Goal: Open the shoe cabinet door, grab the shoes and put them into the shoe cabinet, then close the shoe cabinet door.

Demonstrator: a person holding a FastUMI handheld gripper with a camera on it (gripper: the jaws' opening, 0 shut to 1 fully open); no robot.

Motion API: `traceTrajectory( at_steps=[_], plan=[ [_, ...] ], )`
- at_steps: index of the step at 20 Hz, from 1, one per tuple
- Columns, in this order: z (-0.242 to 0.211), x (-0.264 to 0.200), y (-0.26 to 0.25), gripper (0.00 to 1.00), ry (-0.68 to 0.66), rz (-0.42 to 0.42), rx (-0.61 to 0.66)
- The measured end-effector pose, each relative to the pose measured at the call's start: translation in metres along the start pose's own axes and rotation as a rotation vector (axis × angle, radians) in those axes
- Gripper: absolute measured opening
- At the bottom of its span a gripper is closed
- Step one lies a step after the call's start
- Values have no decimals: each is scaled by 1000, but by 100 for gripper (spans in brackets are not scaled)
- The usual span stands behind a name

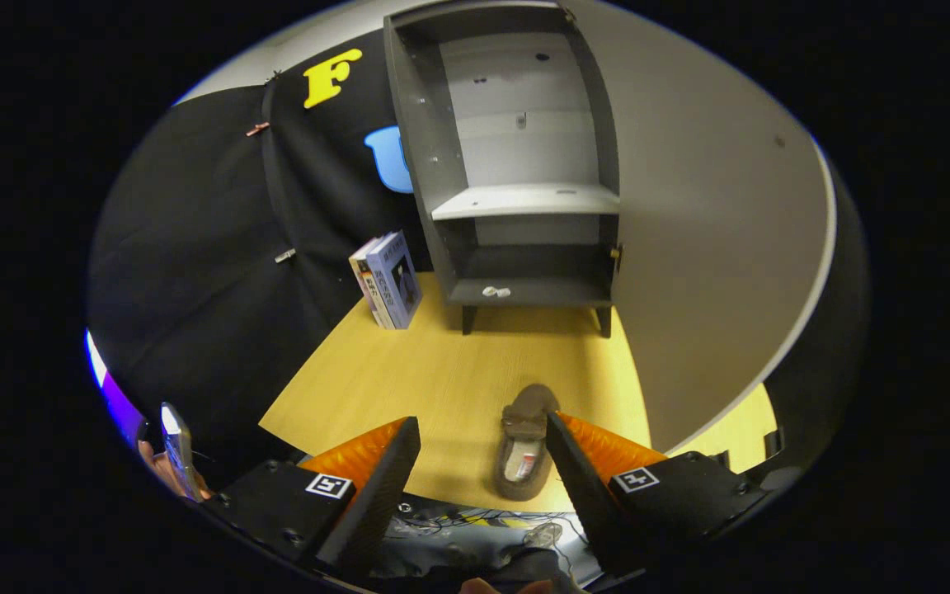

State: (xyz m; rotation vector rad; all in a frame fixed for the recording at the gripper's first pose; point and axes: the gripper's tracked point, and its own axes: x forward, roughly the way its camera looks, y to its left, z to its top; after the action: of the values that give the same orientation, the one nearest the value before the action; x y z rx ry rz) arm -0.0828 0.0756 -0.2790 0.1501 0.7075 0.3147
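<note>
- While the shoe cabinet (524,165) stands at the far end of the yellow wooden table (409,371) with its door (714,247) swung fully open to its right side, the shoe (524,441) lies on the table well in front of the cabinet, toe pointing toward it.
- The hand-held gripper (483,462) is spread wide and holds nothing; the shoe sits between its fingers, close against the right finger (566,462) and well apart from the left one.
- Because the shoe is off-centre, closing now would likely let the right finger push it sideways before the left one arrives, twisting or sliding it instead of pinching it.
- The shoe looks soft and flat, so a grip on its upper may fold it and let it droop or slip on the way to the cabinet.
- Two small white objects (496,291) lie on the cabinet's bottom shelf; a shoe set there could knock them.
- Some books (388,280) lean just left of the cabinet, near enough to be bumped by a wide approach.
- The open door stands close beside the path from shoe to cabinet, so a drifting carry could catch it.
</note>
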Motion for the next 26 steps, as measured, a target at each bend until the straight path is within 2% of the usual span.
traceTrajectory(
  at_steps=[7, 13, 20, 21, 22, 24, 26],
  plan=[
    [-72, 95, 4, 99, 163, -18, 30],
    [-130, 160, -24, 97, 270, -111, 49],
    [-123, 230, -49, 59, 151, -216, 60],
    [-111, 231, -58, 58, 126, -260, 55],
    [-115, 242, -67, 44, 111, -291, 68],
    [-111, 242, -67, 16, 117, -282, 108],
    [-110, 239, -65, 7, 120, -258, 103]
  ],
)
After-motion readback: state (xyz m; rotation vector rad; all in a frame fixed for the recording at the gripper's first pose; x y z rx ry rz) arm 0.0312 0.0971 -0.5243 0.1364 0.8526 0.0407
